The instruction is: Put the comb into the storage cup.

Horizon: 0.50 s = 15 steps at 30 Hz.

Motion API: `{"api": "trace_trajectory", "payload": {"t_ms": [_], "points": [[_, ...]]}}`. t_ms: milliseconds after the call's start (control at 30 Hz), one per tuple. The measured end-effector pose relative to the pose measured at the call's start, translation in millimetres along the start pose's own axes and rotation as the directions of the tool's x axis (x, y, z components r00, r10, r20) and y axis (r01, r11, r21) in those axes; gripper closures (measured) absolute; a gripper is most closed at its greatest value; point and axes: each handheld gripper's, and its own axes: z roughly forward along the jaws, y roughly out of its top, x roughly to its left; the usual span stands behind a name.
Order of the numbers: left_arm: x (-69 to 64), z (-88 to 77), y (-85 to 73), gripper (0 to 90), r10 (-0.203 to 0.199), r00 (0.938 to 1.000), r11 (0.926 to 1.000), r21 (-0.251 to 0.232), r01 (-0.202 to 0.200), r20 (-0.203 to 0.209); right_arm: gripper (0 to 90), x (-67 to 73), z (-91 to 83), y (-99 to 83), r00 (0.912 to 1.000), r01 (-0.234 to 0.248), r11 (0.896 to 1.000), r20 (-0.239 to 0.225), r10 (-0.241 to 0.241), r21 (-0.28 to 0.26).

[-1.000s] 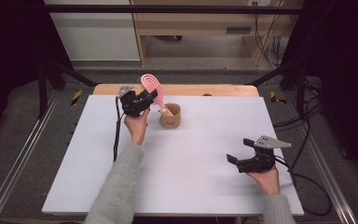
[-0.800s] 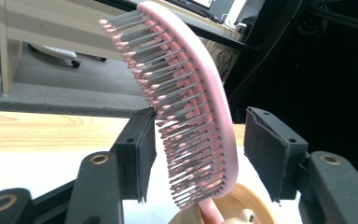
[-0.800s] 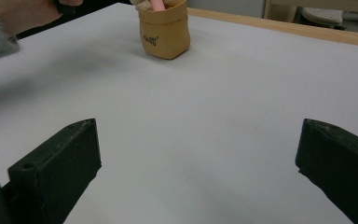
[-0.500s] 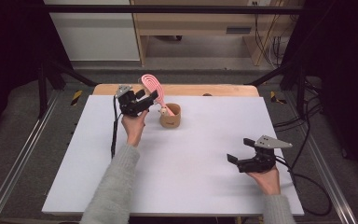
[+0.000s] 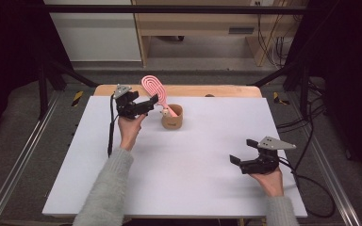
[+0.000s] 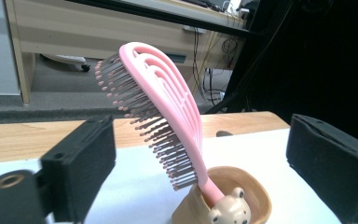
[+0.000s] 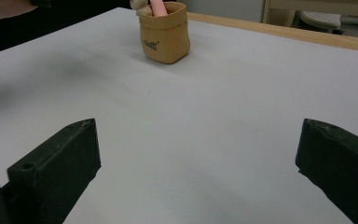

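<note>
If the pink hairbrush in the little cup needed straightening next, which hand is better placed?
The left. Its gripper sits open right beside the hairbrush standing in the cup, while the right gripper rests far off near the table's front.

The lower handle of the pink plastic hairbrush (image 6: pixel 168 116) is hidden inside the tan, sack-shaped holder (image 6: pixel 242 191), whose base the left gripper view's bottom edge cuts off. In the right gripper view the top edge cuts off the brush above the holder's rim. The small dark lettering on the holder is too small to read.
</note>
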Motion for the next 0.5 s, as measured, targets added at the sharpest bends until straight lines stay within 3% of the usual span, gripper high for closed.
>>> {"api": "trace_trajectory", "payload": {"t_ms": [300, 500], "points": [[-0.6, -16.5, 3.5, 2.5, 0.017, 0.9994, 0.9996, 0.023, -0.018, 0.029, 0.2, 0.0, 0.1, 0.1, 1.0000, -0.003, 1.000, 0.001, 0.003, -0.001], [-0.9, -30.0, 2.0, 0.5, 0.054, 0.9971, 0.9977, 0.039, -0.056, 0.054, 0.2, -0.5, -0.1, 0.1, 1.0000, 0.001, 1.000, 0.002, -0.001, -0.004]]}}
